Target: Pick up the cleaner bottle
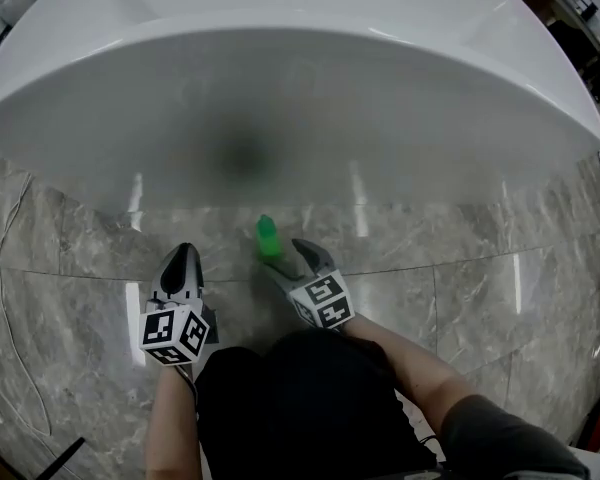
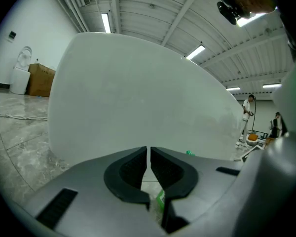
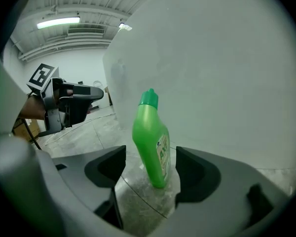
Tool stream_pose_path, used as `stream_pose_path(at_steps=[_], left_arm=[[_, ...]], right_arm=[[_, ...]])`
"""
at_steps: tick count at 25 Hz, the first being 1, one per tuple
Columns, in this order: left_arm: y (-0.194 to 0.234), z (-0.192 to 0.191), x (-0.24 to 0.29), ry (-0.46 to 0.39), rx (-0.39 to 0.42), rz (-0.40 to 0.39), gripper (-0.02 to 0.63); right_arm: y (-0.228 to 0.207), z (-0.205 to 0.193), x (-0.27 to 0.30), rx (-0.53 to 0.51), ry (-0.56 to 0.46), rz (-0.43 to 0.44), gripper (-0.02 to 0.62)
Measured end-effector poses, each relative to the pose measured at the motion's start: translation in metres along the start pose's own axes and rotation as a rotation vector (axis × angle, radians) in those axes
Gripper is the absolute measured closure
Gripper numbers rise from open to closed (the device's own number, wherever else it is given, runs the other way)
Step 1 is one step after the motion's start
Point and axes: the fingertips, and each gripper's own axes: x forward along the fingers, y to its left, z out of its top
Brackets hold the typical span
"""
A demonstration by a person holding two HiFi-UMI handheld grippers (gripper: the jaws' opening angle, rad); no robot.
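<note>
A green cleaner bottle (image 1: 267, 236) with a green cap stands upright on the grey marble floor, close to the white tub's wall. In the right gripper view the bottle (image 3: 151, 142) rises between the two pads, and a gap shows on each side. My right gripper (image 3: 149, 158) is open around it, and the head view shows that gripper (image 1: 285, 256) just right of the bottle. My left gripper (image 1: 183, 260) hovers over the floor to the bottle's left, empty. Its jaws (image 2: 149, 152) are shut, and the bottle's green cap (image 2: 189, 153) peeks over the right finger.
A big white bathtub (image 1: 280, 88) fills the far side of the floor. A thin cable (image 1: 0, 298) runs along the floor at the left. Far off stand a cardboard box (image 2: 39, 80), a white toilet (image 2: 20, 73) and people (image 2: 246, 115).
</note>
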Motion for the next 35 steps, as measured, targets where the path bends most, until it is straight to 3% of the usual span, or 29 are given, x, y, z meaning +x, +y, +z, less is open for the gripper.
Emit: stream_pose_path(at_steps=[6,15,35], left_arm=[[0.006,-0.003,0.018,0.023,0.01,0.005,0.574],[0.009,-0.008,0.039,0.039,0.026,0.013,0.574],[0.013,-0.023,0.038,0.063,0.037,0.012,0.574]], right_arm=[[0.001,0.005,0.027,-0.041,-0.024,0.002,0.296],[-0.009,0.02,0.053,-0.08,-0.06,-0.069,0.296],[-0.019,0.012,0.084,-0.049,-0.045,-0.085,0.307]])
